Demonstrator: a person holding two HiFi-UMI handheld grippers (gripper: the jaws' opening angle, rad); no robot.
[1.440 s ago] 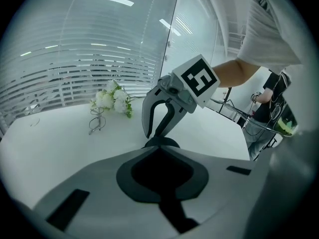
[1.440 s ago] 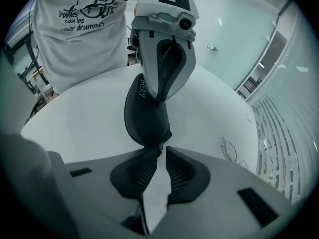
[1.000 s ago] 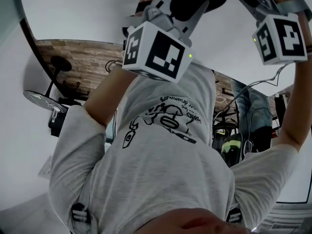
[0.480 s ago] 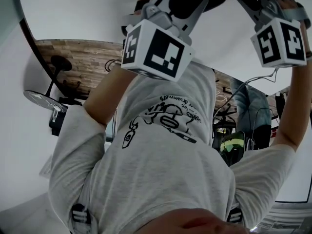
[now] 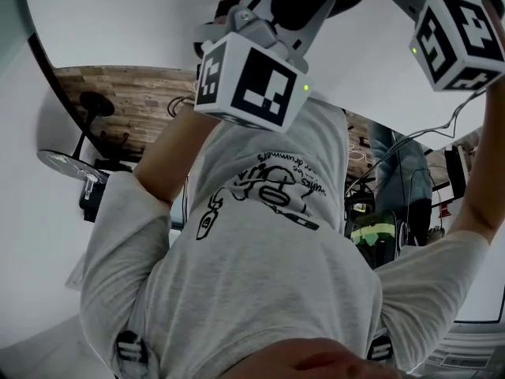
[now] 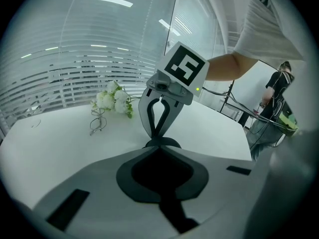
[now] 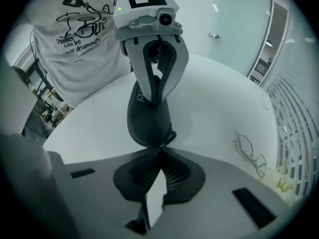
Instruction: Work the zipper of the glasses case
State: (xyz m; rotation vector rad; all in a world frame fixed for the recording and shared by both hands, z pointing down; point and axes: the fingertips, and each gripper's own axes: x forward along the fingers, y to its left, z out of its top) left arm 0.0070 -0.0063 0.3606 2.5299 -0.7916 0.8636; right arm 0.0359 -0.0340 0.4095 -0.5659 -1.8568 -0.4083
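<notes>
A black glasses case (image 7: 148,114) hangs in the air between my two grippers, above the white table (image 7: 224,98). In the right gripper view my left gripper (image 7: 153,89) is shut on the case's upper end. My right gripper (image 7: 160,147) is shut at the case's lower end, on the small zipper pull (image 7: 160,143). From the left gripper view the right gripper (image 6: 159,139) faces me, and only a dark edge of the case (image 6: 162,144) shows at my left gripper (image 6: 160,146). The head view shows just the marker cubes, left (image 5: 251,79) and right (image 5: 461,36).
Wire-framed glasses (image 7: 251,156) lie folded on the table, also visible as glasses (image 6: 98,122) beside a bunch of white flowers (image 6: 113,101). Window blinds run behind the table. Another person (image 6: 281,81) stands by equipment at the far right.
In the head view the right gripper's cube has moved up and to the right. The left gripper's cube has hardly shifted.
</notes>
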